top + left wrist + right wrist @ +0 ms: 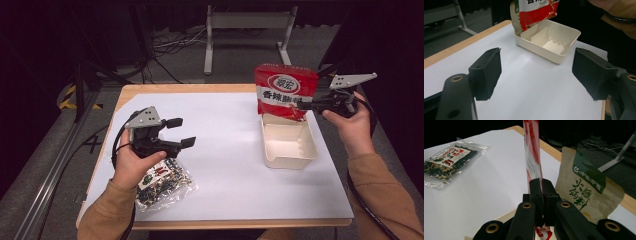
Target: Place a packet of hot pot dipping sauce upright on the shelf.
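Right gripper point(306, 105) fingers clamped on red packet point(284, 90), held upright over cream tray point(289, 150). Left gripper point(181, 132) fingers apart, empty, above surface point(225, 150).

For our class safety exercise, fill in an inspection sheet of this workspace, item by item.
Surface: white sheet over a wooden table.
Job's things: red snack bag held above the cream tray.
Clutter: clear packet by the left hand; tan pouch beside the tray.
Grippers: right hand-held gripper clamped on the bag; left hand-held gripper open.
Cables: black cable trailing along the right sleeve.
Surroundings: floor wires, metal stand.
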The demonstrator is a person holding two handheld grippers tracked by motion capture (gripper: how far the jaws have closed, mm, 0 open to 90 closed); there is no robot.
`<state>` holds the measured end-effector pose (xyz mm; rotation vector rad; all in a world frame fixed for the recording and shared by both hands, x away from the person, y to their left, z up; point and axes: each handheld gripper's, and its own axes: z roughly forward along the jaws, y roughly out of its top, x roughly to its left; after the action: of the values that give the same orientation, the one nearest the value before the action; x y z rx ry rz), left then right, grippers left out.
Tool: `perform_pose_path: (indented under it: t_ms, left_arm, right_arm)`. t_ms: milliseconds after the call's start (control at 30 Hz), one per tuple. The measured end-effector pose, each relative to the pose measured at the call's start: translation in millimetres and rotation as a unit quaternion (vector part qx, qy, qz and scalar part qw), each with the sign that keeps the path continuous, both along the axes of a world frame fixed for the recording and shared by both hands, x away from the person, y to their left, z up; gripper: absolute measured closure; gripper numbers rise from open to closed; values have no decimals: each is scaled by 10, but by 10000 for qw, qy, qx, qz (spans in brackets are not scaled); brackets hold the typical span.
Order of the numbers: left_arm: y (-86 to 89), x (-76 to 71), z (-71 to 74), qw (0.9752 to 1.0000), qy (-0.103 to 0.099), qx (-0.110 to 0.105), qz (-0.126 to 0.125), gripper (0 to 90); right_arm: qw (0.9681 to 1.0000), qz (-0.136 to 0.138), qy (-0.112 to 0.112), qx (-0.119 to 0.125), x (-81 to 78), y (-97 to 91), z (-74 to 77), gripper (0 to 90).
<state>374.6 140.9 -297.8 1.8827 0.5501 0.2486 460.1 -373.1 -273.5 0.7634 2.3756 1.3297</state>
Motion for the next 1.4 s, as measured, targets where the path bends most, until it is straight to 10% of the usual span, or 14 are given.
perform_pose_path:
  t_ms: [1400]
  left_arm:
    - [-6, 13, -29, 10000, 59, 42, -32, 244]
  right_arm:
    - [9975, -381, 554, -210, 439, -169, -583, 877]
